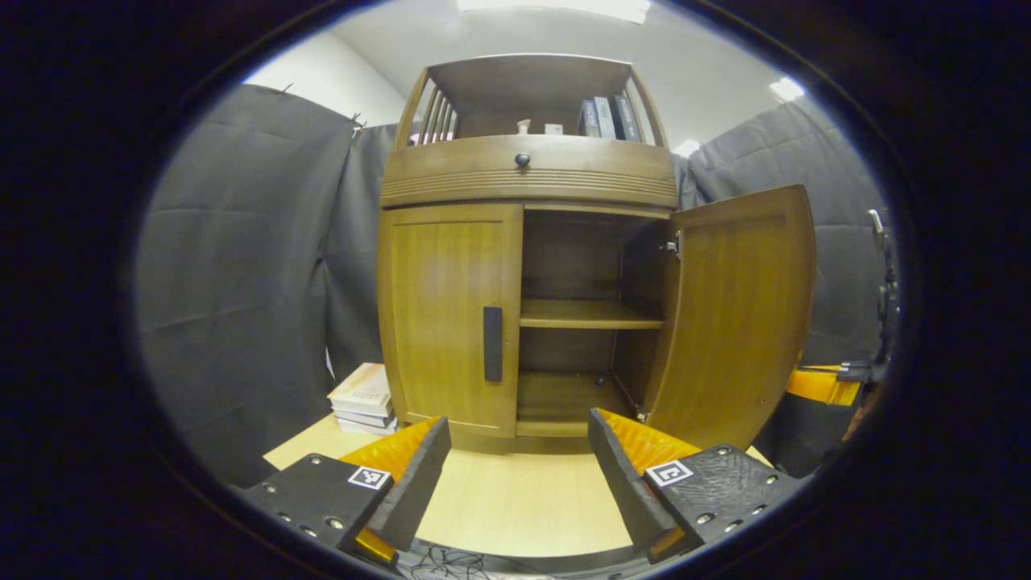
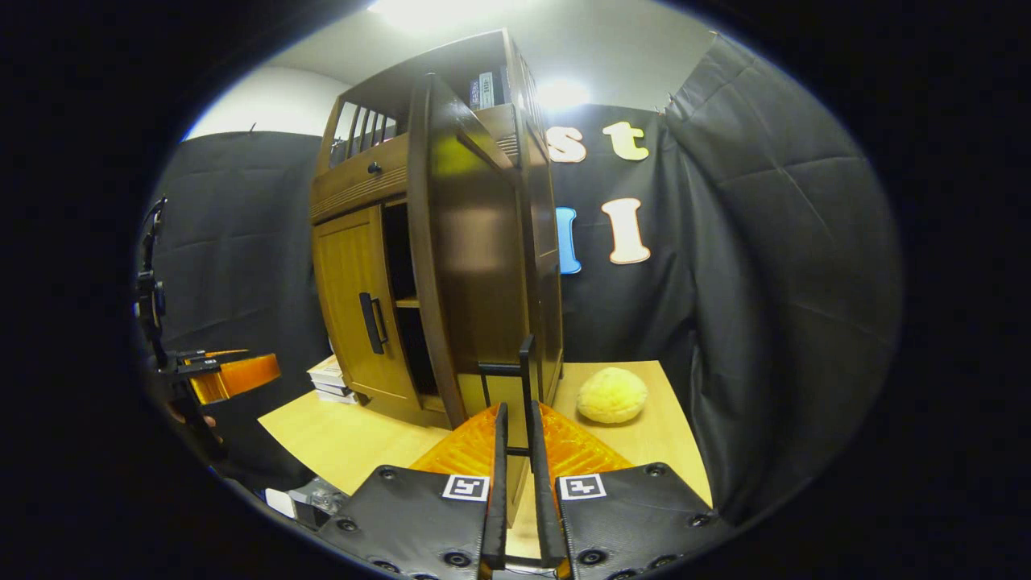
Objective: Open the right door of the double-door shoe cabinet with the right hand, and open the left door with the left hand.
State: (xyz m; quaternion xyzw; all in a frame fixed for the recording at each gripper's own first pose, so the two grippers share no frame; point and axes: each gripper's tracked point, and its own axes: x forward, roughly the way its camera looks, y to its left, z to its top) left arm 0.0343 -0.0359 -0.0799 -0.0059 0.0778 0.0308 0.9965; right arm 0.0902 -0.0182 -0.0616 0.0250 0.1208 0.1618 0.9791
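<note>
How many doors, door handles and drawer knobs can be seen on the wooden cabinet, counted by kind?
Doors: 2 (left door closed, right door open)
Door handles: 2 (left handle, right handle)
Drawer knobs: 1 (the drawer knob)
Total: 5

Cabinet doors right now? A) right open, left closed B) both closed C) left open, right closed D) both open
A: in the left gripper view the right door is swung out, showing the shelf, while the left door sits flush and closed.
</note>
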